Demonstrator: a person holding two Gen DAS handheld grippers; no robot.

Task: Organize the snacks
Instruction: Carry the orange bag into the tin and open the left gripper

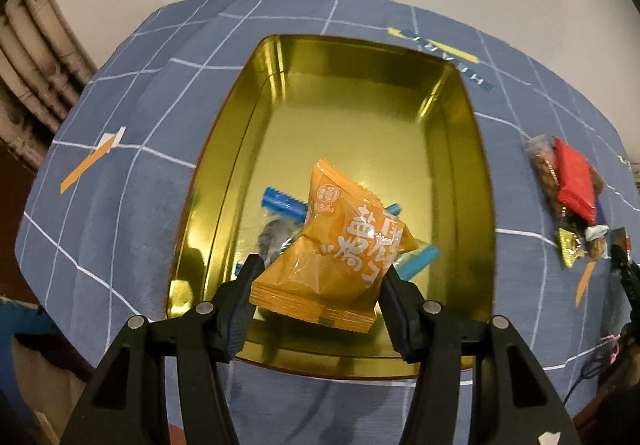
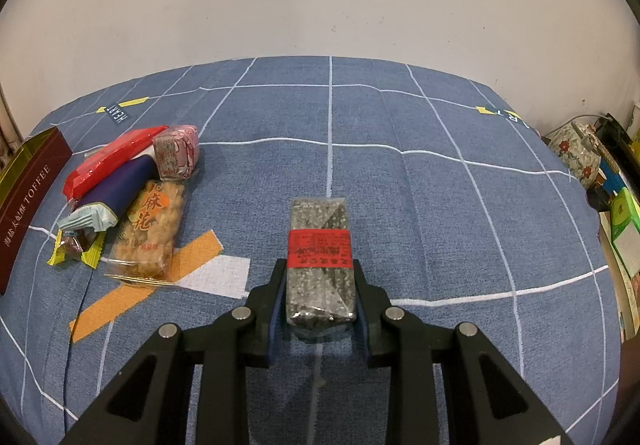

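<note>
My left gripper (image 1: 320, 285) is shut on an orange snack packet (image 1: 340, 249) and holds it over the near end of a gold tin tray (image 1: 360, 93). Under the packet, blue-ended wrapped snacks (image 1: 280, 201) lie in the tray. My right gripper (image 2: 320, 277) is shut on a clear-wrapped dark sesame bar with a red label (image 2: 320, 257), above the blue checked cloth (image 2: 400, 185). A pile of loose snacks (image 2: 136, 189) lies to its left: red, dark blue, pink and a fried-twist pack.
The tin's maroon side marked TOFFEE (image 2: 28, 201) stands at the far left of the right wrist view. The snack pile (image 1: 568, 185) lies right of the tray. A floral teapot (image 2: 576, 153) and boxes sit past the cloth's right edge. A wall is behind.
</note>
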